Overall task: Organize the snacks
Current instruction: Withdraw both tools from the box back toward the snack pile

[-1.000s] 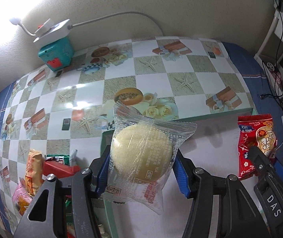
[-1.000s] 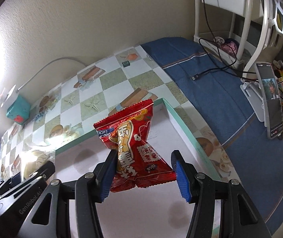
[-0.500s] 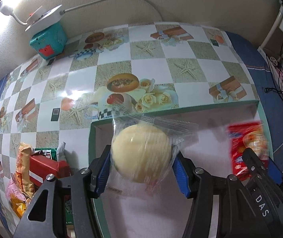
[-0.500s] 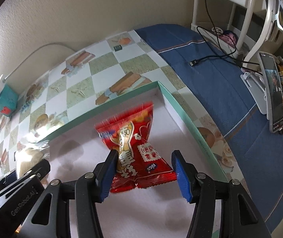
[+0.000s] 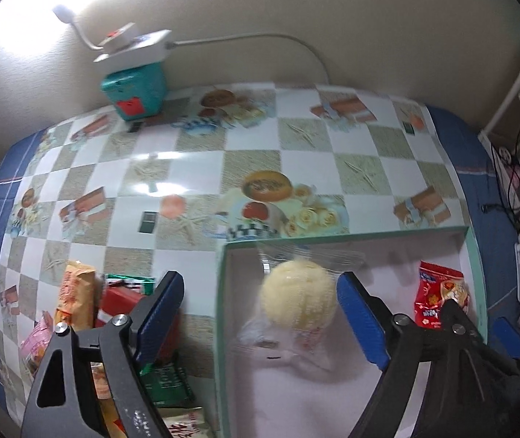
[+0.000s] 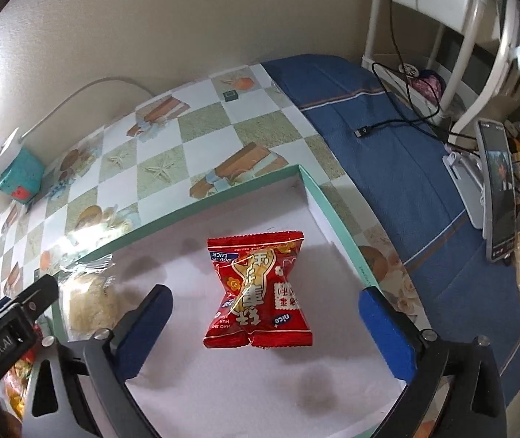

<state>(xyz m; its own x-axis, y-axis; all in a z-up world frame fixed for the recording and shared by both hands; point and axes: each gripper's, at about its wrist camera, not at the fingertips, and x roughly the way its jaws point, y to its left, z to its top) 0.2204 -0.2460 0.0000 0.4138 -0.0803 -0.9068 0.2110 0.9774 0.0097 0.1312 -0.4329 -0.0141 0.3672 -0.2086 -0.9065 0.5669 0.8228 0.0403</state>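
Both tongs have just been opening: the left tongs (image 5: 260, 314) stand wide around the wrapped yellow bun (image 5: 298, 299), the right tongs (image 6: 265, 317) wide around the red snack packet (image 6: 260, 292), gripping neither. Both snacks lie inside the green-rimmed box (image 6: 336, 230). Lift straight up, clear of the wrappers, before fetching the heap of packets (image 5: 73, 292) on the worktop.

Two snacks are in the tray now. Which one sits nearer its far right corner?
The red snack packet, printed and pinched at its middle. The clear-wrapped yellow bun lies toward the tray's left wall.
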